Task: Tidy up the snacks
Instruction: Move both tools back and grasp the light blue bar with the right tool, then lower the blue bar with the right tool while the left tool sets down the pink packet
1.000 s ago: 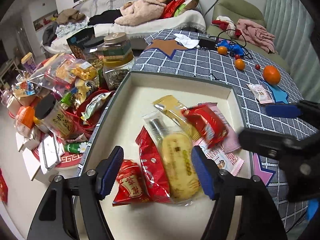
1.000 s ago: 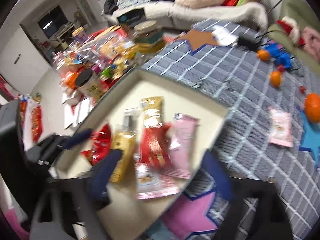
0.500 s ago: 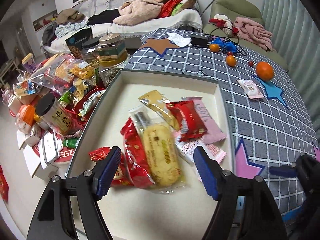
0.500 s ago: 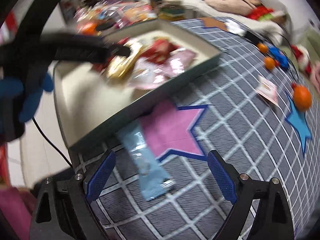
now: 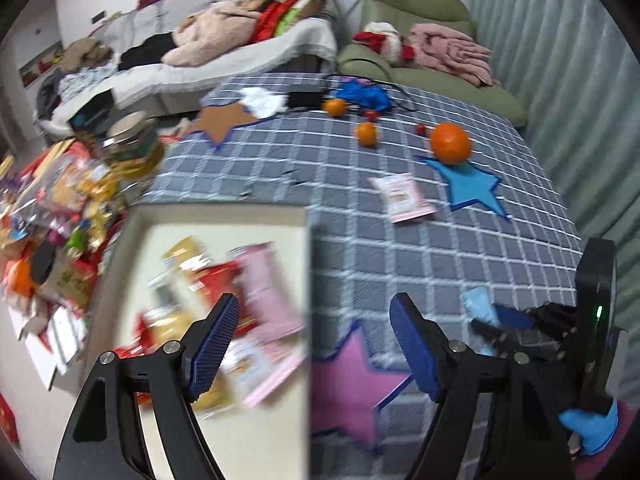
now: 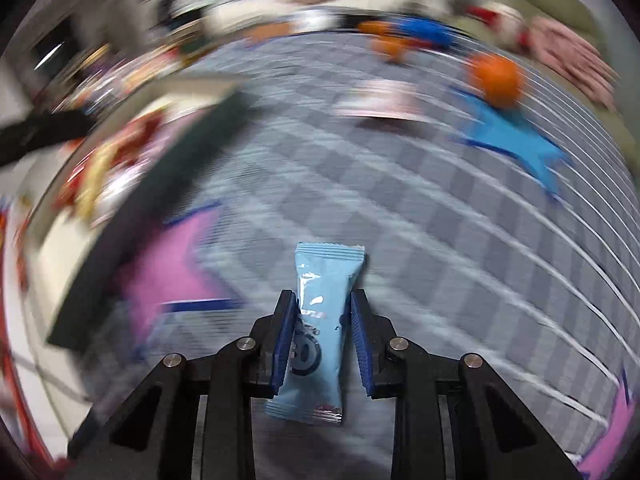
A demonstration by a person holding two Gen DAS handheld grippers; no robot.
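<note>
My right gripper (image 6: 323, 304) is shut on a light blue snack packet (image 6: 320, 320) and holds it above the checked blue cloth (image 6: 400, 208). In the left wrist view the right gripper (image 5: 504, 320) shows at the right with the blue packet (image 5: 478, 304). My left gripper (image 5: 314, 332) is open and empty, over the right wall of the cream tray (image 5: 240, 212). The tray holds several snack packets (image 5: 248, 300). A pink snack packet (image 5: 404, 196) lies on the cloth farther off.
Oranges (image 5: 450, 144) and star cutouts, blue (image 5: 468, 188) and pink (image 5: 352, 380), lie on the cloth. A jar (image 5: 132, 144) and a heap of snack bags (image 5: 52, 216) stand left of the tray. A sofa and armchair lie behind.
My right gripper has closed on the light blue packet that lay beside the tray and lifted it. My left gripper has swung right, from over the tray's middle to its right wall.
</note>
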